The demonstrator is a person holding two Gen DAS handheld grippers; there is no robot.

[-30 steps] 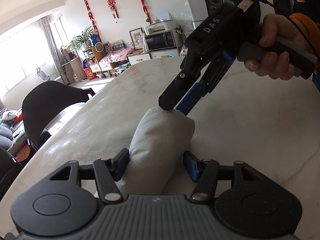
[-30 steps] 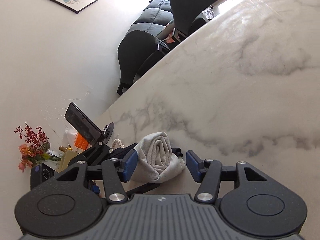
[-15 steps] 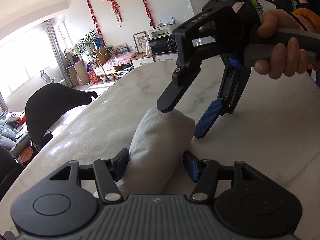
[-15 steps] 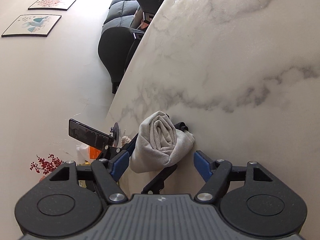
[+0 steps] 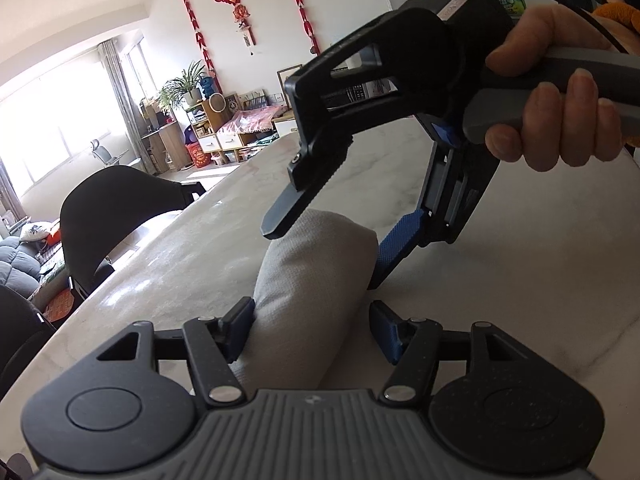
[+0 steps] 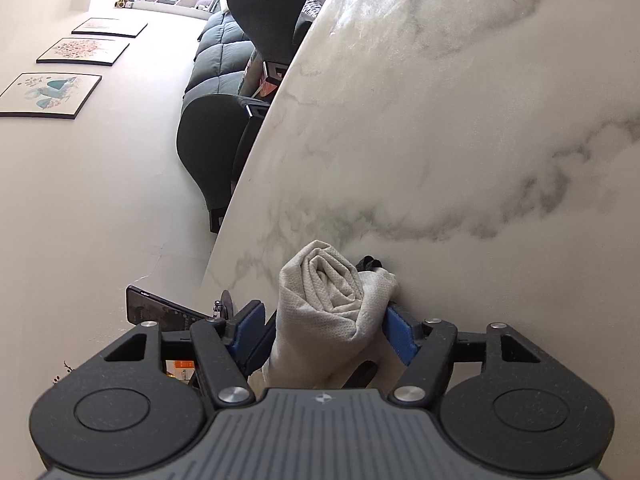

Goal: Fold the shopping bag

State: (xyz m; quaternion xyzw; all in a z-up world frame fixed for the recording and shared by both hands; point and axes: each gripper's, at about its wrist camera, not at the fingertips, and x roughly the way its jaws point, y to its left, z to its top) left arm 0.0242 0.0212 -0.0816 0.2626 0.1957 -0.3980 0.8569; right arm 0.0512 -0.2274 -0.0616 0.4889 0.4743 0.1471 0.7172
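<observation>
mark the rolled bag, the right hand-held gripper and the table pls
rolled bag (image 5: 312, 276), left wrist view, top of the grey roll
right hand-held gripper (image 5: 332, 236), left wrist view, gap between its fingertips
table (image 6: 480, 120), right wrist view, bare marble top

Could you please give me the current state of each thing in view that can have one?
Shopping bag: rolled into a bundle, lying on the marble table.
Left gripper: open, straddling the bag's near end.
Right gripper: closing around the bag's far end, one pad touching.
</observation>
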